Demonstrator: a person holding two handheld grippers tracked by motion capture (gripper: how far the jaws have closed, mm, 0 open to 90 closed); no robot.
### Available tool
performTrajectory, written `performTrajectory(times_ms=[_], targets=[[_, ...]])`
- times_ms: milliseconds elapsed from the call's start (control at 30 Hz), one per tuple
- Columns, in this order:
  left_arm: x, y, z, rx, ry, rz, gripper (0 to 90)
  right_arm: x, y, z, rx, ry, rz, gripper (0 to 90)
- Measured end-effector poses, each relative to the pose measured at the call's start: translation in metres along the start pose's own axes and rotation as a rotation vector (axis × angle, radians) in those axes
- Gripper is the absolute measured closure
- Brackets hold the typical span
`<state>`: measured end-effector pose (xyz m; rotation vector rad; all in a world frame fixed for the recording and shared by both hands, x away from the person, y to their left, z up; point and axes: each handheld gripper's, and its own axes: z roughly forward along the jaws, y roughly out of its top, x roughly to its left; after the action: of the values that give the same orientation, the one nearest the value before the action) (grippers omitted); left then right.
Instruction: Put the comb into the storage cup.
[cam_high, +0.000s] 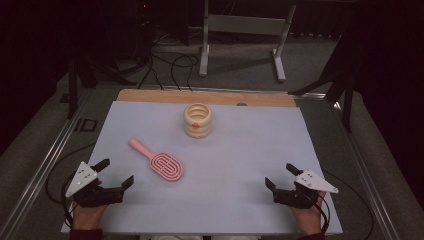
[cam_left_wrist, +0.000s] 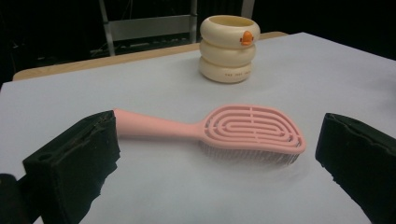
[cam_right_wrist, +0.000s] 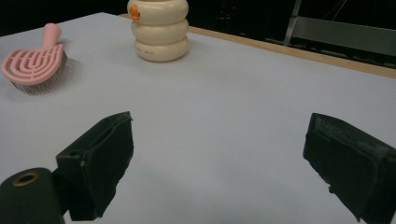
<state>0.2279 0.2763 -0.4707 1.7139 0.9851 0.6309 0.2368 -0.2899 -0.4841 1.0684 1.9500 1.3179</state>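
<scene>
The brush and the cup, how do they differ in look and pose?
The brush is pink; the cup is cream with a small orange mark. The brush lies flat, bristles down, handle toward the far left; the cup stands upright, open at the top. The brush is long and slotted; the cup is round, like three stacked rings. Both rest on the white mat, untouched.

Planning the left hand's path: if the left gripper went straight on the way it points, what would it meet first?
Probably the pink brush, lying bristles down just ahead of the open left gripper. The cream cup stands farther behind it.
</scene>
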Motion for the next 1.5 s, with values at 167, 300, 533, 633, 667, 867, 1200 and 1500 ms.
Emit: performTrajectory(times_ms=[167, 300, 533, 633, 667, 867, 1200, 1500], targets=[[0.001, -0.001, 0.000, 0.000, 0.003, 0.002, 0.2, 0.001, -0.001, 0.001, 0.005, 0.000, -0.002, 8.6], [-0.002, -0.001, 0.003, 0.009, -0.009, 0.021, 0.2, 0.002, -0.002, 0.003, 0.013, 0.001, -0.006, 8.6], [-0.001, 0.000, 0.003, 0.009, 0.003, 0.019, 0.2, 0.000, -0.004, 0.003, 0.021, 0.001, 0.000, 8.6], [-0.001, 0.001, 0.003, 0.006, 0.008, 0.018, 0.2, 0.000, -0.005, 0.003, 0.021, -0.002, 0.007, 8.6], [-0.001, 0.001, 0.003, 0.006, 0.008, 0.018, 0.2, 0.000, -0.005, 0.003, 0.021, -0.002, 0.007, 8.6], [-0.001, 0.004, 0.008, 0.002, 0.001, 0.024, 0.2, -0.001, -0.006, 0.004, 0.019, -0.006, 0.006, 8.6], [0.003, 0.009, 0.011, 0.006, 0.003, 0.035, 0.2, -0.001, -0.007, 0.004, 0.021, -0.005, 0.011, 8.6], [0.011, 0.017, 0.011, -0.006, -0.003, 0.032, 0.2, -0.001, -0.007, 0.005, 0.023, -0.004, 0.013, 8.7]])
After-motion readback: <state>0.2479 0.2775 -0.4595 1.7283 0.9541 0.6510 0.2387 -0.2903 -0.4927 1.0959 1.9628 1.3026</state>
